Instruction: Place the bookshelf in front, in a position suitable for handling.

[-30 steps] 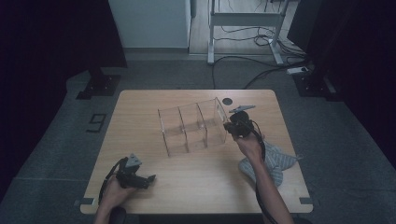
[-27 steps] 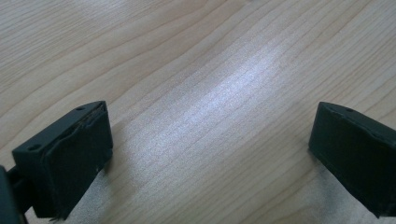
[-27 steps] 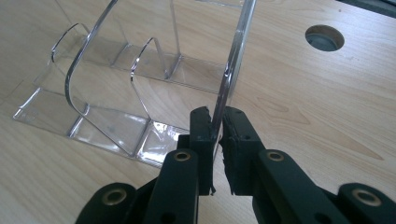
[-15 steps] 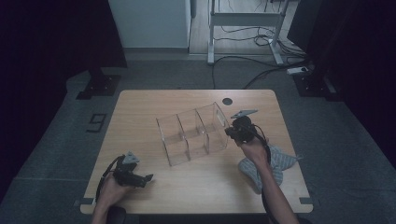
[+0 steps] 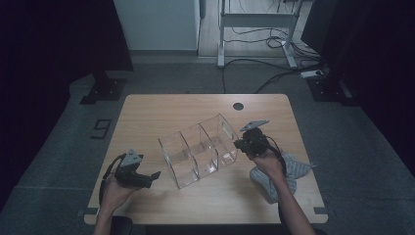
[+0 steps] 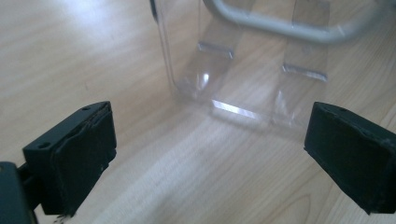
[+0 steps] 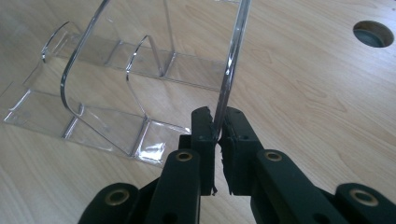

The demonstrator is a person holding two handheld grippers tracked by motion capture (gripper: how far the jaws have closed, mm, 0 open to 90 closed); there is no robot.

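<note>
While R gripper [image 7: 217,133] clamped on end wall of clear acrylic organizer [image 5: 198,149], sat mid-frame on wooden table [image 5: 161,110] in high view. L gripper [image 5: 155,175] at lower left, jaws spread wide, empty, near organizer's front corner. Cloth [image 5: 293,169] at lower right.

R tool [image 7: 217,135] jaws clamped shut, L tool [image 6: 208,154] jaws wide apart, low.

1. One clear acrylic organizer [image 5: 200,149] with three compartments, at the table's centre.
2. One striped cloth [image 5: 286,171], at the organizer's four o'clock.
3. One round cable hole [image 5: 238,106], at its one o'clock.
4. Two grippers: left gripper [image 5: 151,176], right gripper [image 5: 238,143].
</note>
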